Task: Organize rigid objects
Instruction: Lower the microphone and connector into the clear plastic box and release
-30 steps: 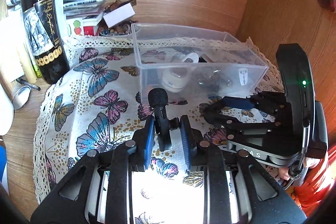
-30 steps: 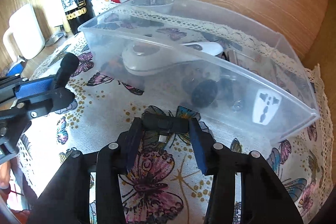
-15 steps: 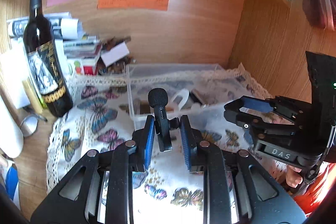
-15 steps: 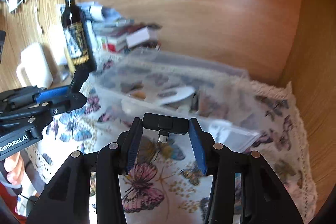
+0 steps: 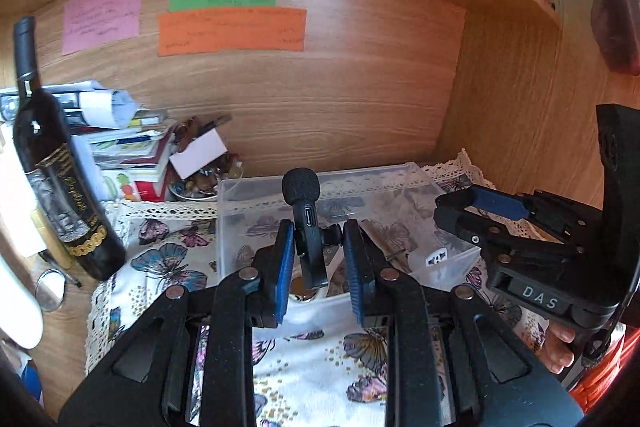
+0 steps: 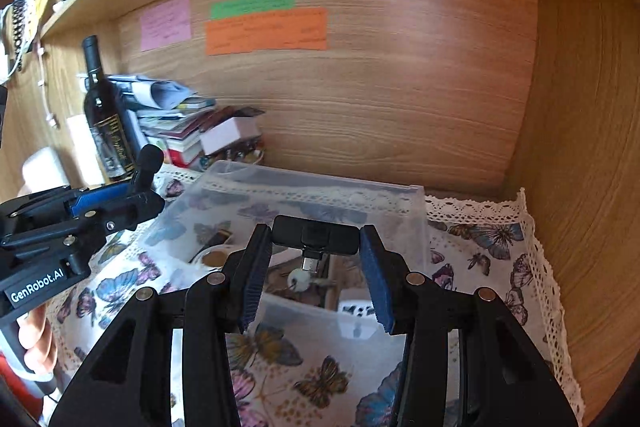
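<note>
My left gripper (image 5: 316, 259) is shut on a small black clip-on microphone (image 5: 306, 223) with a foam tip, held upright above the near edge of a clear plastic bin (image 5: 240, 187). My right gripper (image 6: 316, 259) is shut on a black USB-C receiver (image 6: 316, 233), held crosswise with its plug pointing down over the same bin (image 6: 320, 183). The bin holds several small items, among them a white plug adapter (image 6: 356, 309). The right gripper also shows in the left wrist view (image 5: 464, 211), and the left gripper in the right wrist view (image 6: 136, 203).
A dark wine bottle (image 5: 52, 163) stands at the left on the butterfly tablecloth (image 5: 168, 259). A pile of books and papers (image 5: 132, 151) lies behind it. Wooden walls close the back and right, with a shelf overhead. Coloured notes (image 5: 232, 29) hang on the back wall.
Both grippers have lifted off the tablecloth with their objects and risen above the bin. The views have tilted up toward the back wall.
</note>
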### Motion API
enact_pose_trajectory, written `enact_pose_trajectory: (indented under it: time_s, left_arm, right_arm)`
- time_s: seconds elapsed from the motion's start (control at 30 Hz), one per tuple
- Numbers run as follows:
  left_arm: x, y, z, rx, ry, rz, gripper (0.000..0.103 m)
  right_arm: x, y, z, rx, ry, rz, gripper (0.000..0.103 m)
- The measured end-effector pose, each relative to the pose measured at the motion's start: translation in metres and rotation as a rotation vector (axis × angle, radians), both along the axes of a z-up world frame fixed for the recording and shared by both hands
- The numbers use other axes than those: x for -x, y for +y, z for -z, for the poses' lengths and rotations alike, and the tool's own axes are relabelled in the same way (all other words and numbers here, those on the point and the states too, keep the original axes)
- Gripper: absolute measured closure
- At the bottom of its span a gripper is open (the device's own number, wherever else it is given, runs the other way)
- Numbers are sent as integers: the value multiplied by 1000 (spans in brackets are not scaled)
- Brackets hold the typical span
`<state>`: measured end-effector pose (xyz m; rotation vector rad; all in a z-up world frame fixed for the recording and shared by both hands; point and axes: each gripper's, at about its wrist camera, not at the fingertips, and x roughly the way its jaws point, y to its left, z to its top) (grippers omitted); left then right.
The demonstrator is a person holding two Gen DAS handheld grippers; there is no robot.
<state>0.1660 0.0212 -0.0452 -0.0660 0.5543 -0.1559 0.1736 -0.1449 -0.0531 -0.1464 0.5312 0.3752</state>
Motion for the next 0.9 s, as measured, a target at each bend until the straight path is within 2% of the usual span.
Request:
enact_pose_trajectory:
  time_s: [0.33, 0.53, 0.9]
  left_arm:
    - [-44, -15, 37, 3, 130, 32, 79]
    - [-57, -22, 57, 1, 191, 49, 79]
    - [-42, -24, 46, -8, 156, 48, 79]
  right_arm:
    - [-35, -7, 29, 13, 112, 27, 61]
    - [-46, -6, 43, 17, 165, 29, 61]
    - [-37, -7, 35, 13, 147, 24, 61]
